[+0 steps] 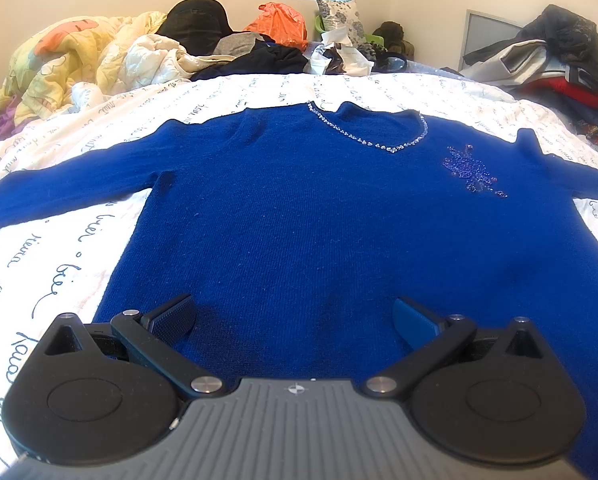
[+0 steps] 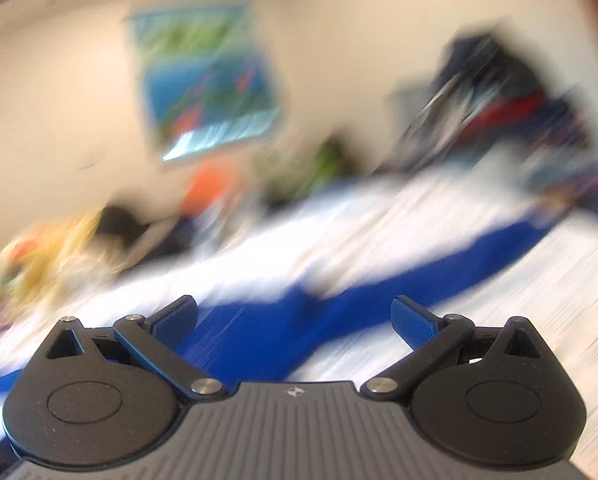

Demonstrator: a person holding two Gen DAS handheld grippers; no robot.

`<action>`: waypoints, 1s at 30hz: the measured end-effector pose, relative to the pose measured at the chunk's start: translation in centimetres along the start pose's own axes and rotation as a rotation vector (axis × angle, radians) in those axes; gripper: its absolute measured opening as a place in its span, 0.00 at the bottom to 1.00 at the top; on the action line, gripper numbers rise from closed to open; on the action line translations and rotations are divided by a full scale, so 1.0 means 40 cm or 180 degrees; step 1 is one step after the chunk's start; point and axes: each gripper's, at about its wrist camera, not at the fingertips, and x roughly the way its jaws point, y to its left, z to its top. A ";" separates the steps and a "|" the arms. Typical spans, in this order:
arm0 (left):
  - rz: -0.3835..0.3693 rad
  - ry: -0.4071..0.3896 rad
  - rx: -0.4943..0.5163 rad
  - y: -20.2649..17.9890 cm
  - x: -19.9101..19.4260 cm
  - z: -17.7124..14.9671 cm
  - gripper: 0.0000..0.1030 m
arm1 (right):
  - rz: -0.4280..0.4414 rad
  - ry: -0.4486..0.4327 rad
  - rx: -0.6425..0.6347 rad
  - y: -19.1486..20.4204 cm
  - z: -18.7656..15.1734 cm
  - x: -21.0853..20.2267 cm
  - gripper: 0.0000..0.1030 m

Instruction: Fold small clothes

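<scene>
Royal-blue knit sweater [image 1: 319, 216] lies flat, front up, on bed w/ sleeves spread out; beaded trim at neckline, beaded motif on chest. Unfolded.

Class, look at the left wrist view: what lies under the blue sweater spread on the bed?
The blue sweater lies flat on a white bedsheet printed with dark handwriting. The sheet shows all around the sweater; the part beneath it is covered, so anything else there cannot be seen.
</scene>
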 end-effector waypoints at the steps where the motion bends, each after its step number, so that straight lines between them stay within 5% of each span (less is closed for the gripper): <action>1: -0.0001 -0.0001 0.0000 -0.001 -0.001 -0.001 1.00 | -0.0038 0.0228 0.0023 -0.066 0.036 0.059 1.00; 4: -0.0009 0.0002 0.0003 0.000 0.000 0.000 1.00 | -0.0095 0.0506 0.0827 -0.274 0.095 0.200 1.00; 9: -0.0005 0.0002 0.0002 -0.001 0.001 0.000 1.00 | -0.0714 0.0549 0.1812 -0.589 0.134 0.381 1.00; 11: -0.0007 0.0002 0.0001 -0.001 0.001 0.000 1.00 | -0.0908 0.0645 0.2052 -0.651 0.127 0.431 0.95; 14: -0.0010 0.0004 -0.0001 -0.001 0.002 0.001 1.00 | -0.0848 0.0642 0.2127 -0.669 0.122 0.482 0.88; 15: -0.0011 0.0005 -0.0001 -0.001 0.003 0.001 1.00 | -0.0806 0.0664 0.2120 -0.665 0.121 0.495 0.79; 19: -0.0012 0.0006 0.0000 -0.002 0.005 0.001 1.00 | -0.1094 0.0792 0.1642 -0.632 0.109 0.535 0.12; 22: -0.0016 0.0007 -0.0001 -0.003 0.008 0.001 1.00 | -0.1213 0.0708 0.1665 -0.625 0.112 0.516 0.04; 24: -0.0021 0.0005 -0.0004 -0.002 0.007 0.001 1.00 | -0.1047 0.0437 0.1699 -0.578 0.131 0.473 0.04; 28: -0.0025 0.0004 -0.0007 -0.004 0.009 0.003 1.00 | -0.0147 0.0227 0.1202 -0.300 0.179 0.371 0.04; 30: -0.0023 0.0005 -0.0004 -0.004 0.010 0.003 1.00 | 0.0536 0.0241 0.1021 -0.109 0.170 0.320 0.04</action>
